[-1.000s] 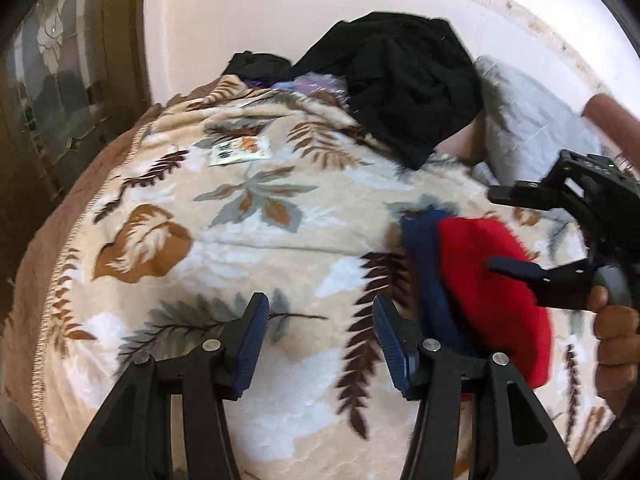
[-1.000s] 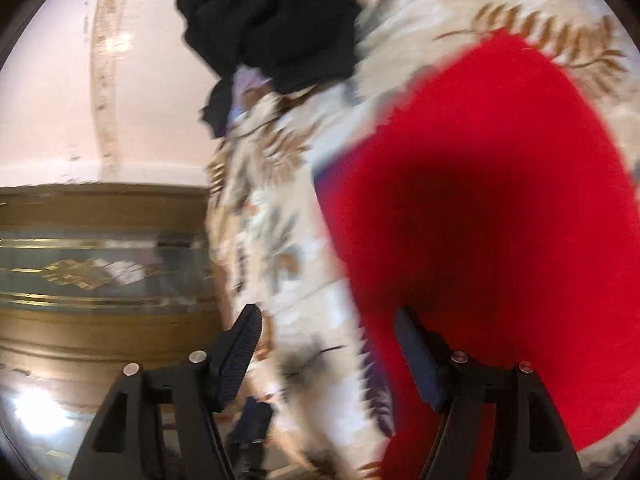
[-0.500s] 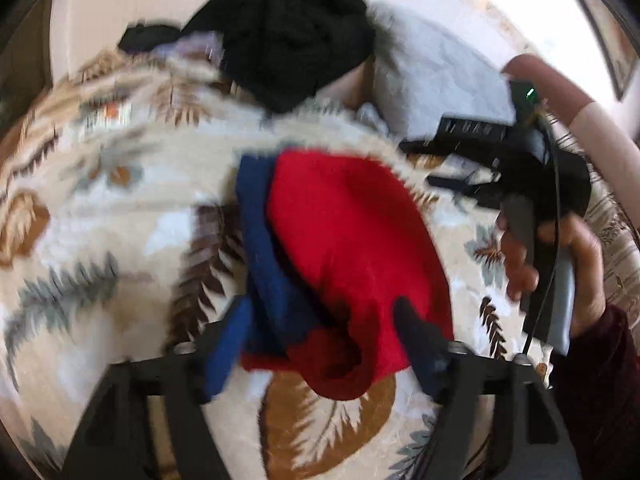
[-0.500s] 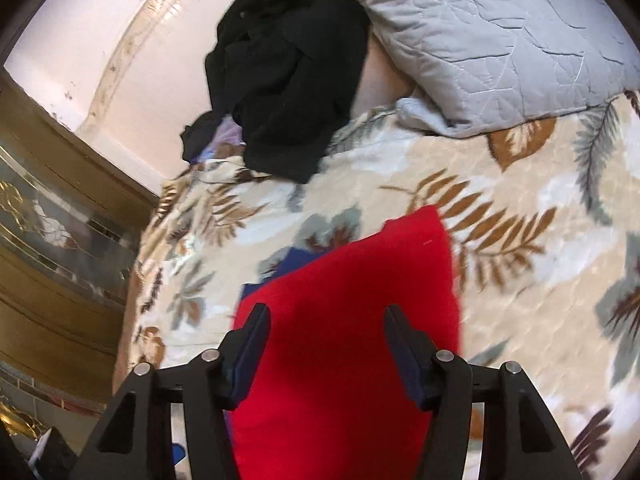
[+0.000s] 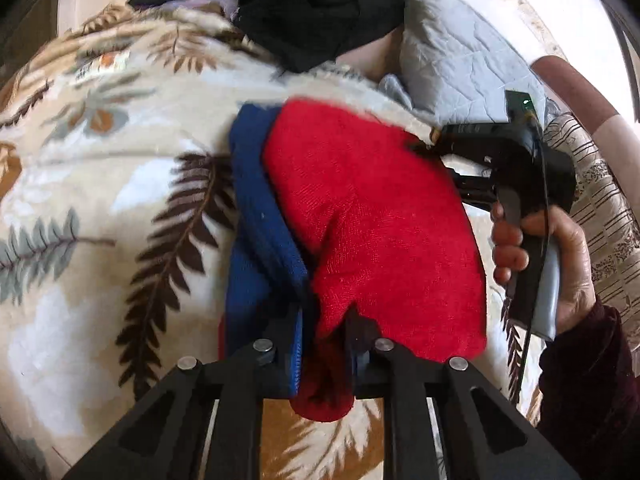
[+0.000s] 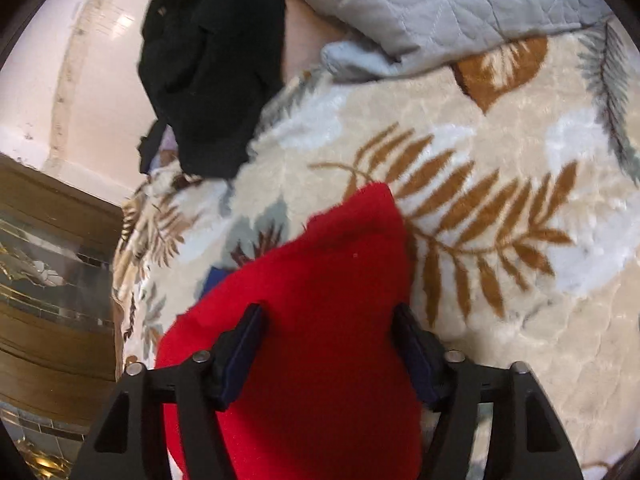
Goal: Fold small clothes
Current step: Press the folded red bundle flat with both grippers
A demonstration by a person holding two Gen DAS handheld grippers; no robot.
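A red knit garment (image 5: 372, 220) with a blue layer (image 5: 256, 200) along its left side lies flat on a leaf-patterned blanket (image 5: 100, 160). My left gripper (image 5: 326, 344) is at its near edge, jaws closing, with red and blue cloth pinched between the pads. My right gripper (image 5: 444, 160), held by a hand (image 5: 560, 256), is at the garment's far right corner. In the right wrist view the red garment (image 6: 320, 320) fills the gap of the right gripper (image 6: 328, 356), whose jaws are closing but still stand apart. A bit of blue (image 6: 214, 276) shows at the left.
A heap of black clothes (image 5: 316, 4) lies at the far end of the blanket, beside a grey quilted pillow (image 5: 452, 52). A pale wall runs behind them. A wooden cabinet (image 6: 52, 280) with glass panels stands beyond the bed's left edge.
My left gripper came down over the garment's near edge and its jaws narrowed onto the cloth. My right gripper sank to the far corner and its jaws drew closer together.
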